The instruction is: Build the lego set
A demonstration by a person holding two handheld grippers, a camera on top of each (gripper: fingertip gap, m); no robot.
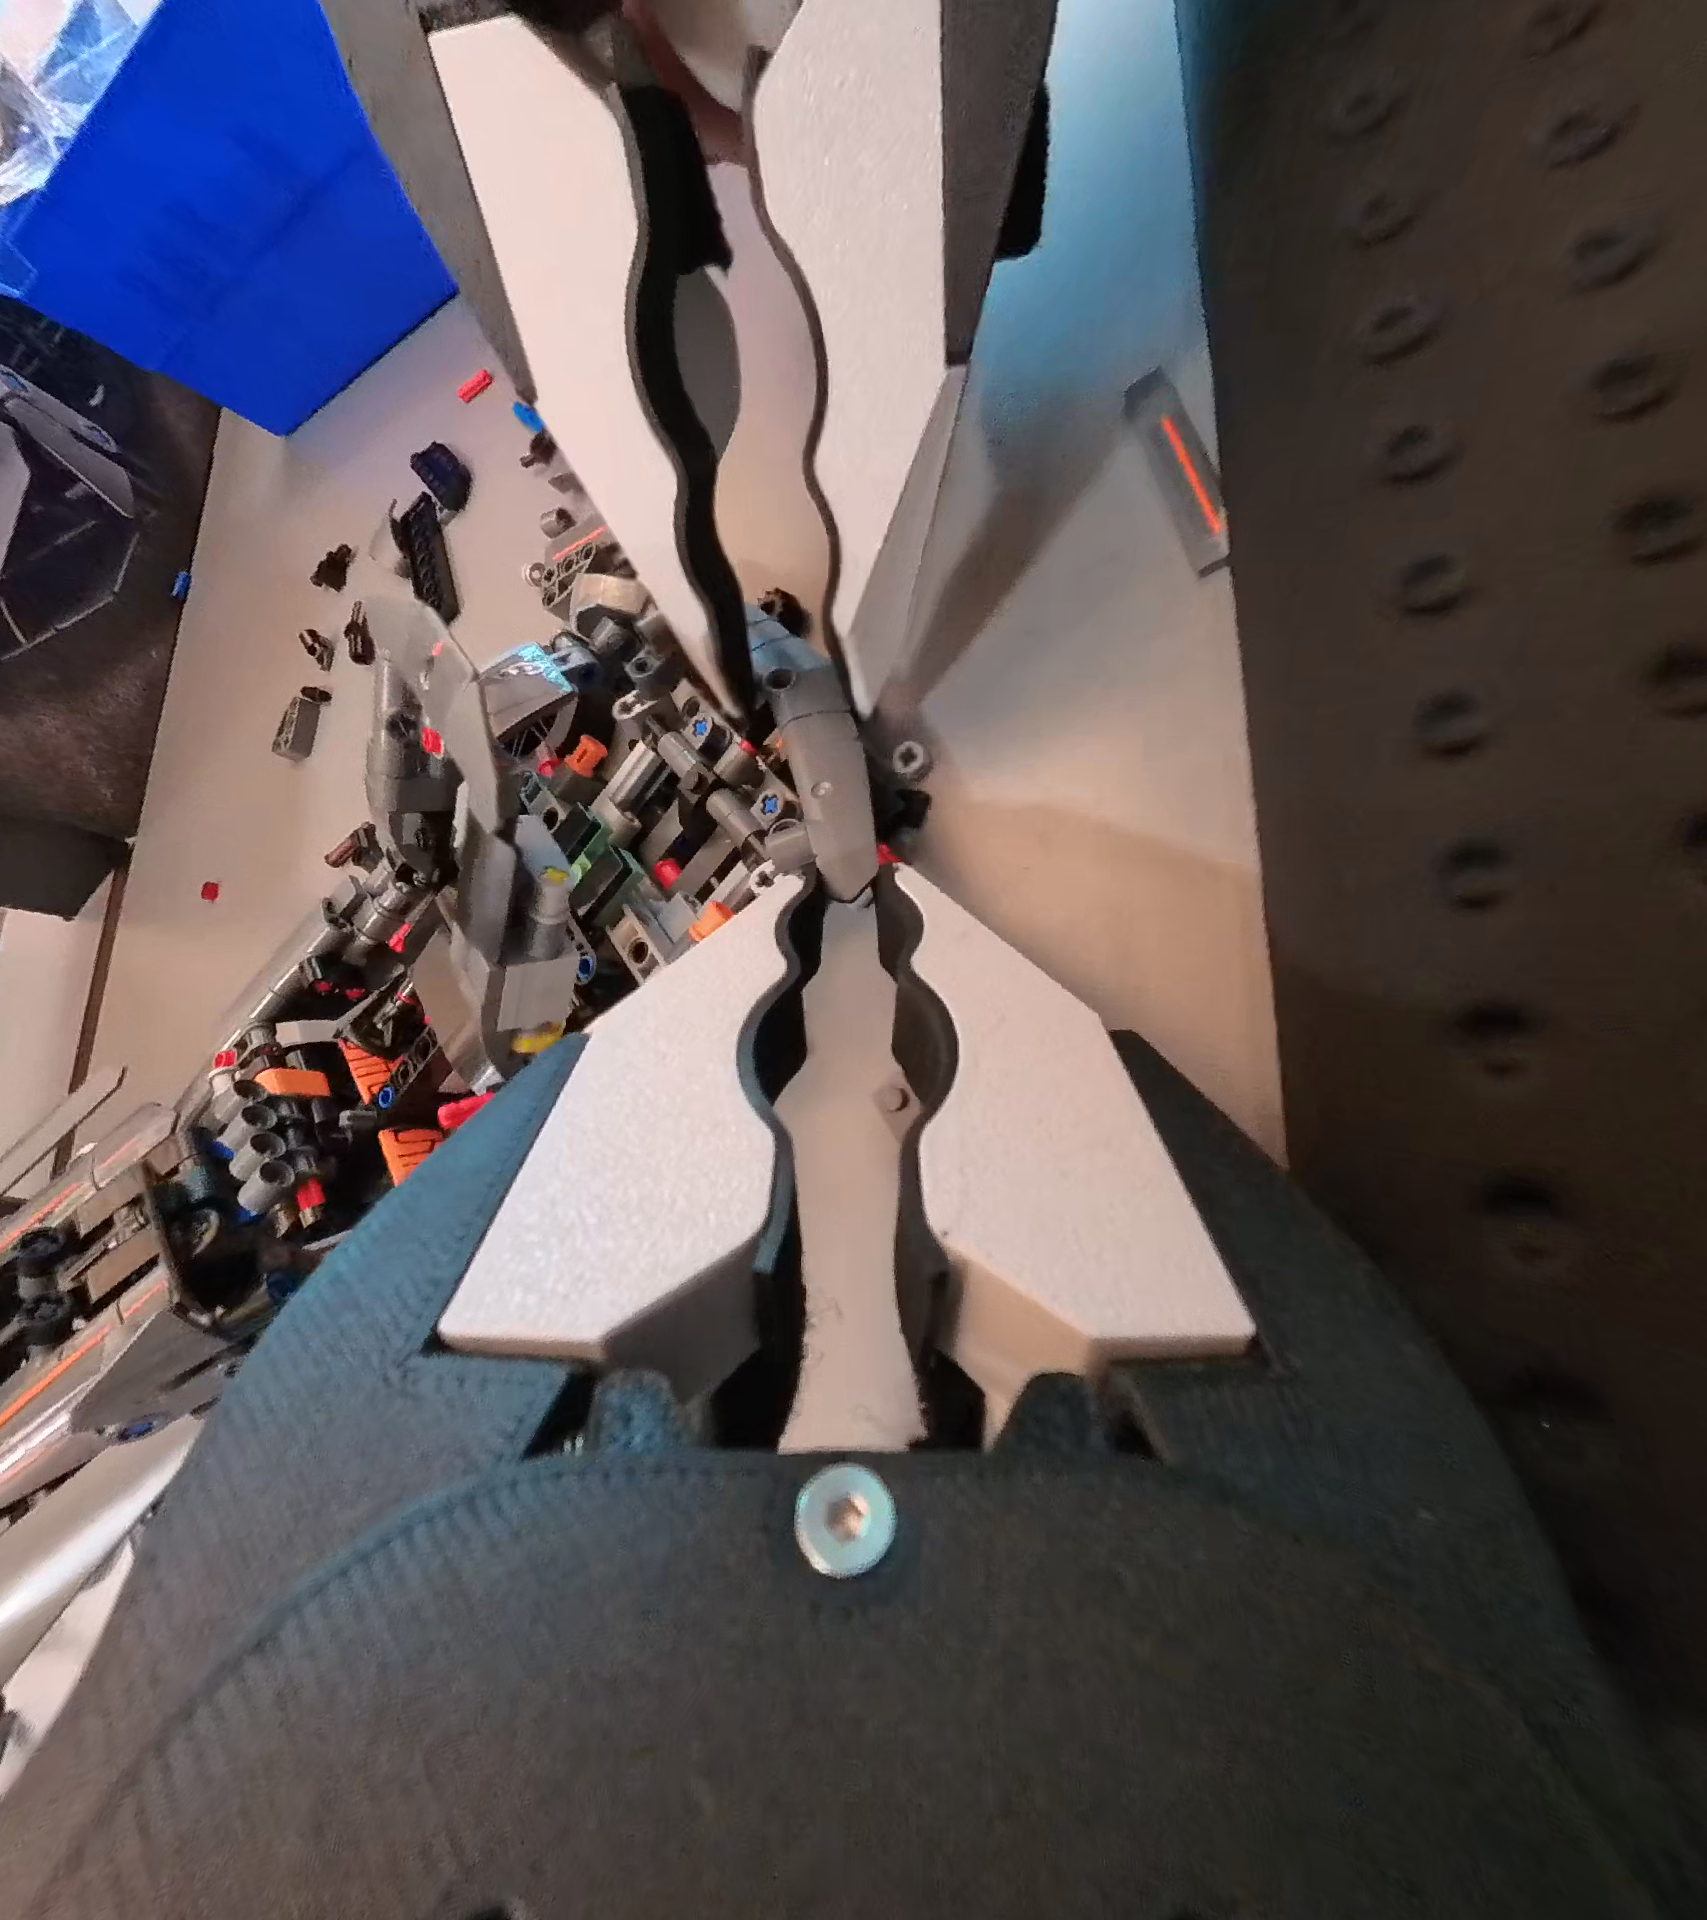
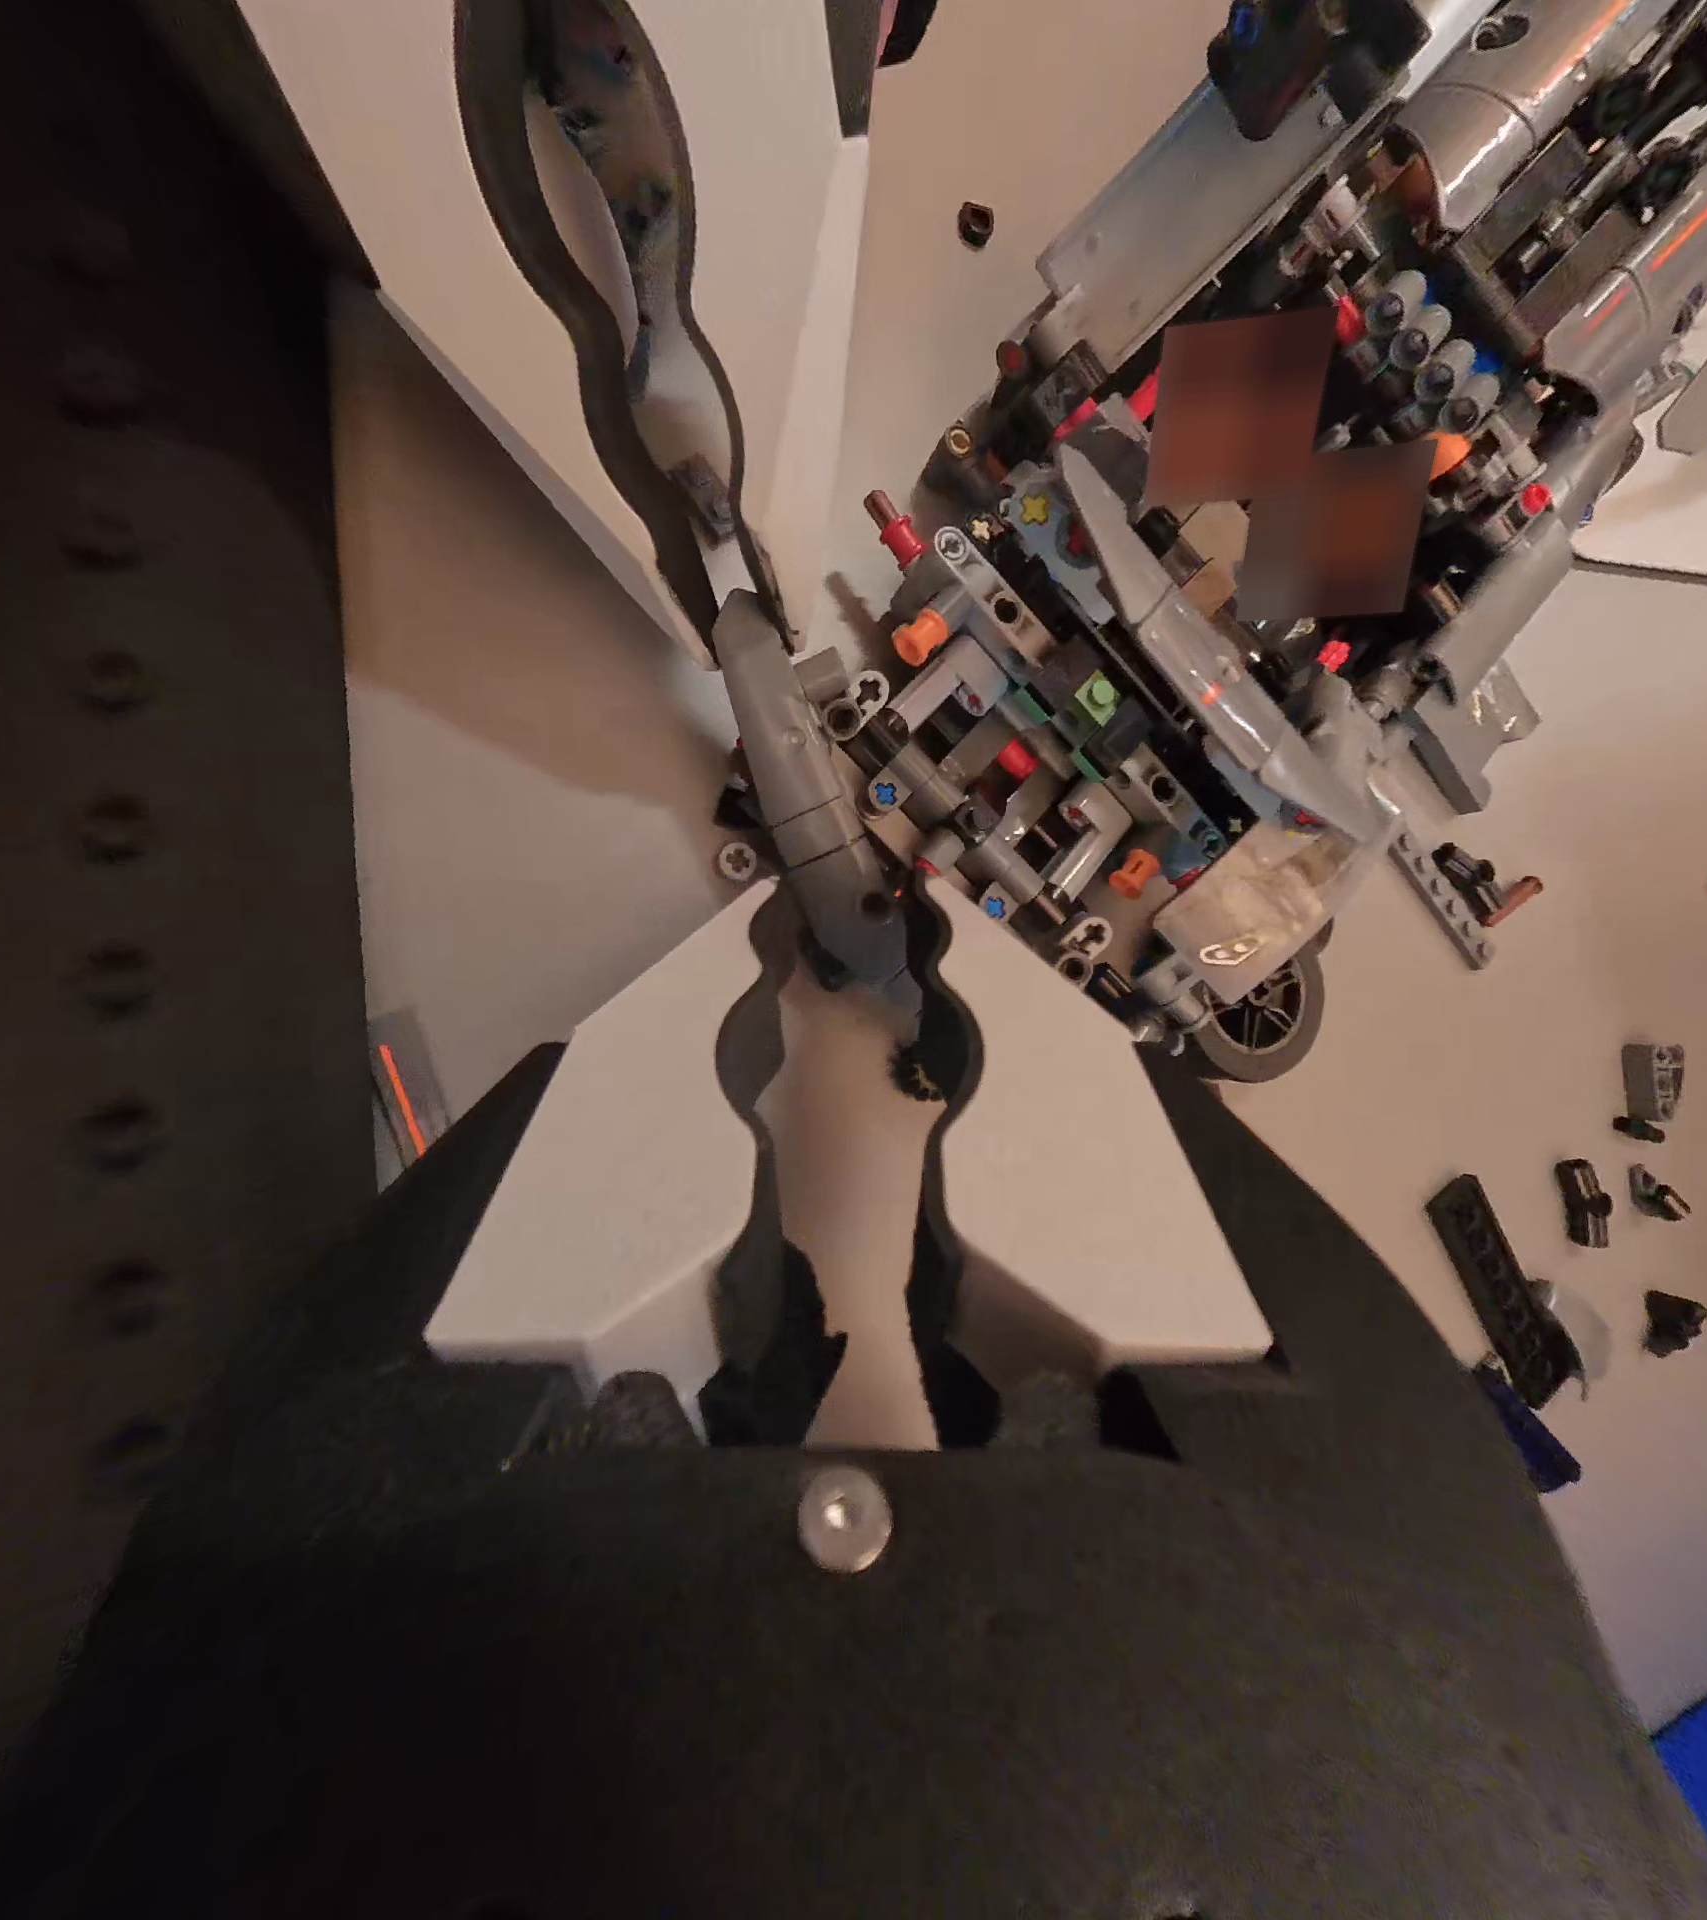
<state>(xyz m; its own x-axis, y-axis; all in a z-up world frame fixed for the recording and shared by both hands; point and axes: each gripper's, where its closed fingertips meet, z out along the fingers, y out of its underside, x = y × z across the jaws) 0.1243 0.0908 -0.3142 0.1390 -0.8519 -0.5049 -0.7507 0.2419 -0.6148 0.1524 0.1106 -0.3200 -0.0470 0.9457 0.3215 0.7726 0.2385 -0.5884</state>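
left wrist view: left gripper (image 1: 854, 894) pinched narrow on one end of grey curved panel (image 1: 828, 774), right gripper (image 2: 854, 899) clamped on the other, panel pressed against edge of lego car (image 2: 1192, 675) on white table (image 2: 1607, 1507). could slip or pop off pins if squeezed unevenly.

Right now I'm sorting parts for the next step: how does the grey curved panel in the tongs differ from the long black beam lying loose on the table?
The grey curved panel is pinched at both ends by the left tongs and right tongs, against the car model; the black beam lies loose on the white table. The panel is smooth and curved; the beam is straight, with a row of holes. Both are elongated.
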